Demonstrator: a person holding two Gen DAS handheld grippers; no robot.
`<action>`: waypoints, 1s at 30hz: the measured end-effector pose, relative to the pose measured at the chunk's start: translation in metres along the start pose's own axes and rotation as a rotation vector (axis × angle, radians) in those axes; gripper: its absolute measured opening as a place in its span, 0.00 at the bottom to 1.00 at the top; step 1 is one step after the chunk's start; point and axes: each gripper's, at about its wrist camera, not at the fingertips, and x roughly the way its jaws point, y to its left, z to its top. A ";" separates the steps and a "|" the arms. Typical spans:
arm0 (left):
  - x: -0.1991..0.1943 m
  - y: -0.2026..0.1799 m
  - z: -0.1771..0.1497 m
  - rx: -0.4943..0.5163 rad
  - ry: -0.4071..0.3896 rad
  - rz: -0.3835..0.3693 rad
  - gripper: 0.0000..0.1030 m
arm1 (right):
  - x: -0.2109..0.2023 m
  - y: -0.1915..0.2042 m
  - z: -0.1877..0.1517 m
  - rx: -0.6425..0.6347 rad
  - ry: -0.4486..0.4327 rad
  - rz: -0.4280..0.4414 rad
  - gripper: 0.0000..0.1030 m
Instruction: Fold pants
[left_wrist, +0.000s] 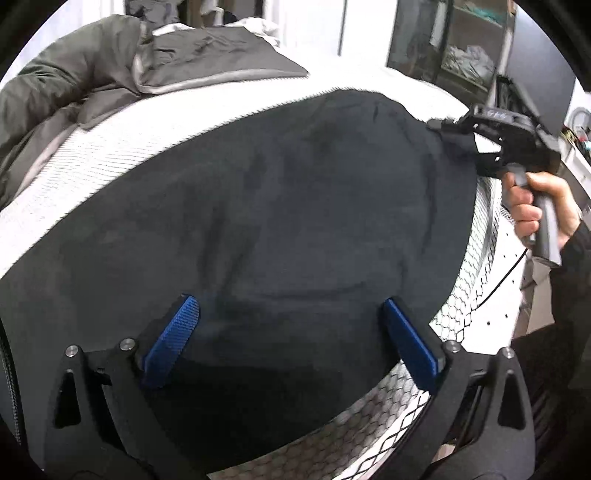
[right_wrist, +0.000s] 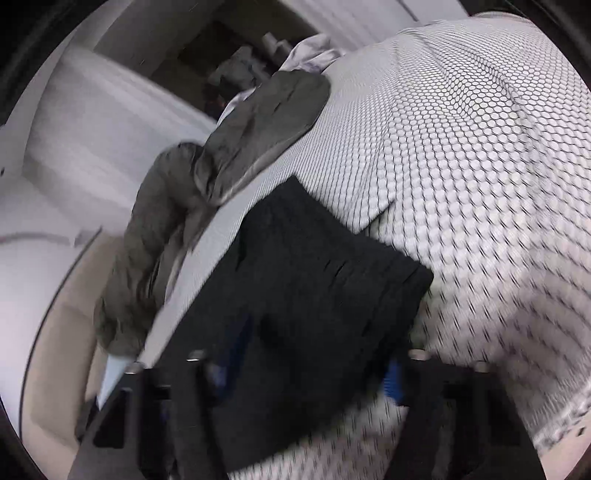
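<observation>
Left wrist view shows the dark navy fabric pants (left_wrist: 266, 221) spread on the white honeycomb-patterned bed cover (left_wrist: 110, 162), with the left gripper (left_wrist: 291, 336) spread wide above them. The right gripper (left_wrist: 448, 127) pinches the pants' far corner; beside lies a crumpled olive-grey jacket (right_wrist: 155, 236).

Both views showed strong fisheye curvature, with a black vignette ring at the corners. Lighting was even, cool indoor light; no hard shadows or glare seen.

Left wrist view was mostly sharp. The pants (left_wrist: 266, 221) read as near-black with little fabric detail; the darkest patch lay between the blue pads (left_wrist: 171, 338). The honeycomb sheet (left_wrist: 480, 236) smeared slightly toward the right edge.

Right wrist view was motion-blurred throughout. The right gripper (right_wrist: 306, 373) was heavily smeared, edges unreadable. The sheet pattern streaked at lower right but stayed crisper at upper right. White background surfaces looked washed out.
</observation>
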 end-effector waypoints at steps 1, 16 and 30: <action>-0.006 0.006 0.000 -0.012 -0.014 0.008 0.97 | 0.007 -0.001 0.002 0.010 -0.008 0.006 0.41; -0.106 0.190 -0.042 -0.432 -0.170 0.223 0.97 | 0.017 0.144 -0.008 -0.374 -0.110 0.021 0.15; -0.157 0.291 -0.129 -0.648 -0.201 0.288 0.90 | 0.174 0.351 -0.205 -1.136 0.533 0.261 0.71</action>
